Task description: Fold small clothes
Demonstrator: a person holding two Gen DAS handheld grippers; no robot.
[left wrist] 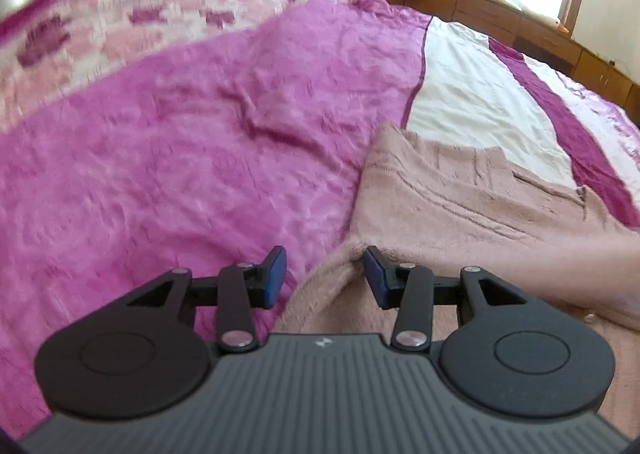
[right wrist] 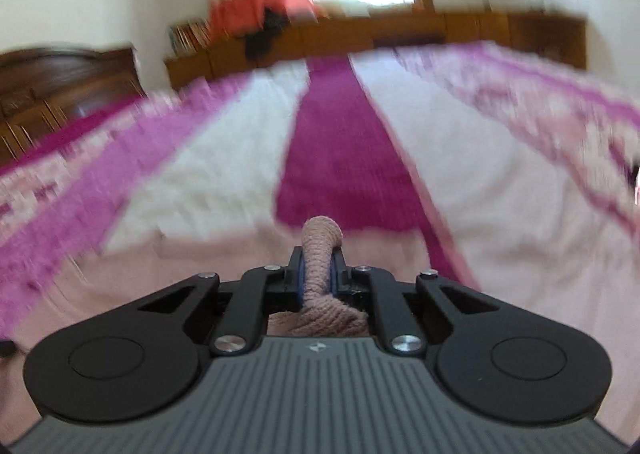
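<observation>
From my left wrist camera I see the dusty-pink knitted garment (left wrist: 472, 193) spread on the bed, its long axis running from the lower left near my tool out toward the right edge of the view, one squared corner pointing up toward the white panel of the bedspread (left wrist: 160, 173). Most of it lies flat; the near edge bunches up into a soft ridge right at my fingers.

My left gripper (left wrist: 325, 276) stands wide apart, blue pads facing each other across a clear gap. The fuzzy near edge of the garment rises into that gap from the right — it sits against or just beside the right-hand pad, while the left-hand pad hangs over bare magenta bedspread. Nothing is pinched there.

My right gripper (right wrist: 318, 274) is clamped tight on a fold of the same pink knit (right wrist: 320, 250). A rounded knob of fabric pokes up and forward past the pads, and more of it bunches behind them, down toward the gripper body. The rest of the garment shows as a pale pink blur below and to both sides — the view is heavily smeared, so I cannot tell how it drapes there. Ahead, the bedspread's magenta stripe (right wrist: 340, 141) runs straight away toward a wooden cabinet (right wrist: 360, 37) under the window.
</observation>
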